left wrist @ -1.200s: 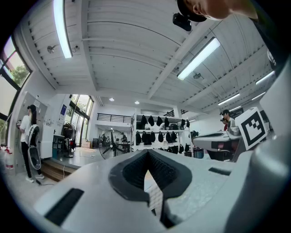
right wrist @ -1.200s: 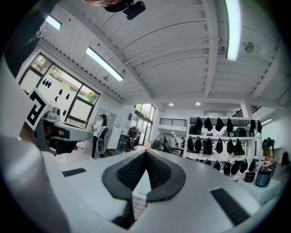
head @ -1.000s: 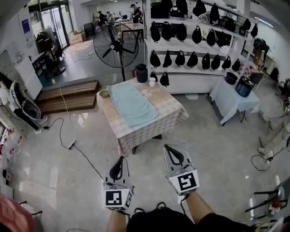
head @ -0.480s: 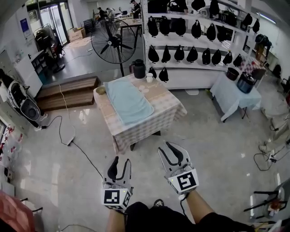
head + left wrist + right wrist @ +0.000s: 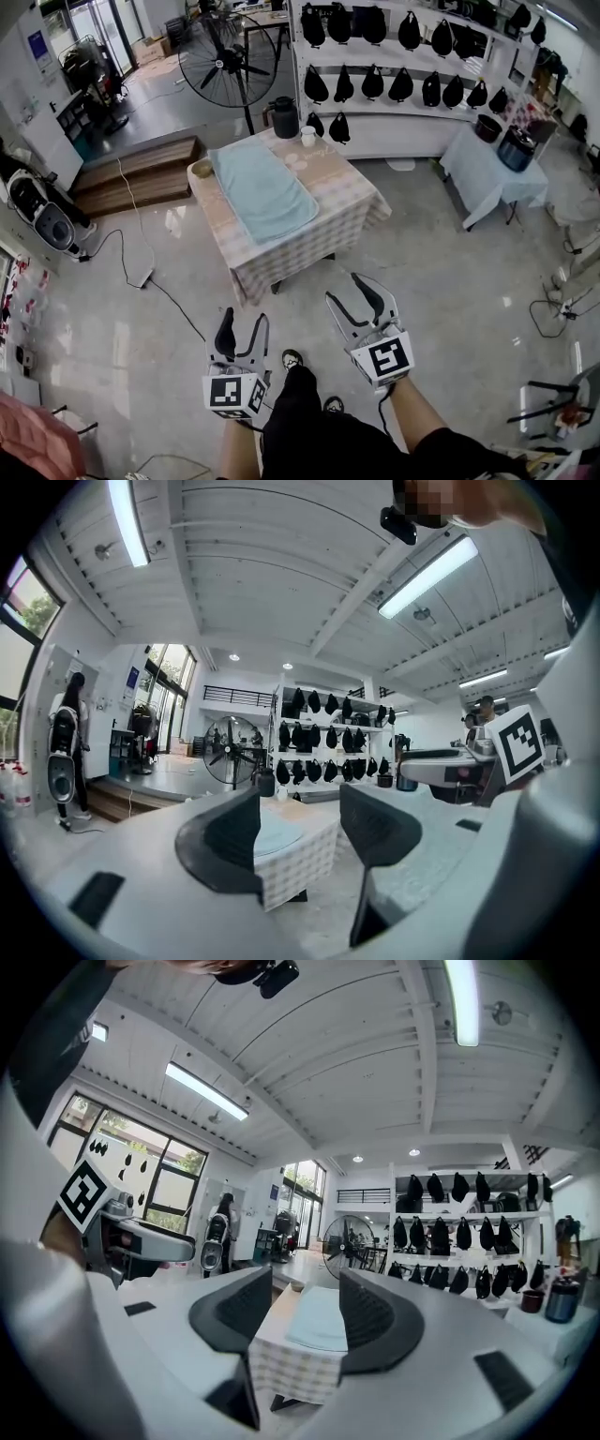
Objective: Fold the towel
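A light blue towel point(image 5: 260, 189) lies flat on a table with a checked cloth point(image 5: 342, 197), well ahead of me across the floor. My left gripper point(image 5: 243, 324) and right gripper point(image 5: 355, 292) are held level, side by side, far short of the table. Both sets of jaws are opening, with nothing between them. In the left gripper view the towel point(image 5: 277, 834) shows far off between the jaws of the left gripper point(image 5: 300, 823). The right gripper view frames the towel point(image 5: 317, 1320) the same way, beyond the right gripper point(image 5: 307, 1312).
On the table's far edge stand a black jug point(image 5: 284, 117), a white cup point(image 5: 308, 137) and a small bowl point(image 5: 201, 169). Behind are a standing fan point(image 5: 227, 64) and shelves of black bags point(image 5: 403, 86). A draped side table point(image 5: 497, 178) stands right, a floor cable point(image 5: 167, 298) runs left.
Both grippers' jaws have gone from shut to wide apart. The table and towel have drawn nearer, and both grippers sit a little lower in the head view.
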`<state>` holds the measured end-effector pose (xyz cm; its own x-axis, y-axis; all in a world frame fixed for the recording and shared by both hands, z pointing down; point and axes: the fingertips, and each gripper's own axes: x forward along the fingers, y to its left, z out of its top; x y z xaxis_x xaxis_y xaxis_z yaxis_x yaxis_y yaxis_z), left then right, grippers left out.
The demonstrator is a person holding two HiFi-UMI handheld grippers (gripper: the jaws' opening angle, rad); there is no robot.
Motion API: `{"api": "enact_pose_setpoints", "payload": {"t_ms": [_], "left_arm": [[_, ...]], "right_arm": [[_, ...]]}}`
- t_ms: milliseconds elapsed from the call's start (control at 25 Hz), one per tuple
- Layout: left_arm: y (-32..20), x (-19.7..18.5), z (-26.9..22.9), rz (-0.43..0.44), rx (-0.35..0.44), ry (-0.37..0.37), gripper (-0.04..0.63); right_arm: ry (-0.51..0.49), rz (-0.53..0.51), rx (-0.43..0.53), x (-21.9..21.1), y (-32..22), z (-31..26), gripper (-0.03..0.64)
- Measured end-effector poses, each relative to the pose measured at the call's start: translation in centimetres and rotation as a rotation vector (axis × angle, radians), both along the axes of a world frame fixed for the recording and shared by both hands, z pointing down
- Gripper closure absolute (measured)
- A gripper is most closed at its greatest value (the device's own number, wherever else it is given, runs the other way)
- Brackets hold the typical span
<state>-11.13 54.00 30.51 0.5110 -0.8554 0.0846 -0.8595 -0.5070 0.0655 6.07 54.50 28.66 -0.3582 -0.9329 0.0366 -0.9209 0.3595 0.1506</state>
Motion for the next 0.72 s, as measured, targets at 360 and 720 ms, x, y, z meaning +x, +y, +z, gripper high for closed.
{"api": "enact_pose_setpoints", "payload": {"t_ms": [360,720], "left_arm": [[-13.1,-0.5,-0.6,0.039,0.033,0.026,0.348],[-24.6,-2.3,-0.1,0.092,0.005,0.051,0.348]], "right_arm": [[0.07,0.024,0.027,-0.2,-12.4,-1.4,0.397],[0.12,0.063,-0.025,-2.0,-23.7,-0.7,0.371]]}}
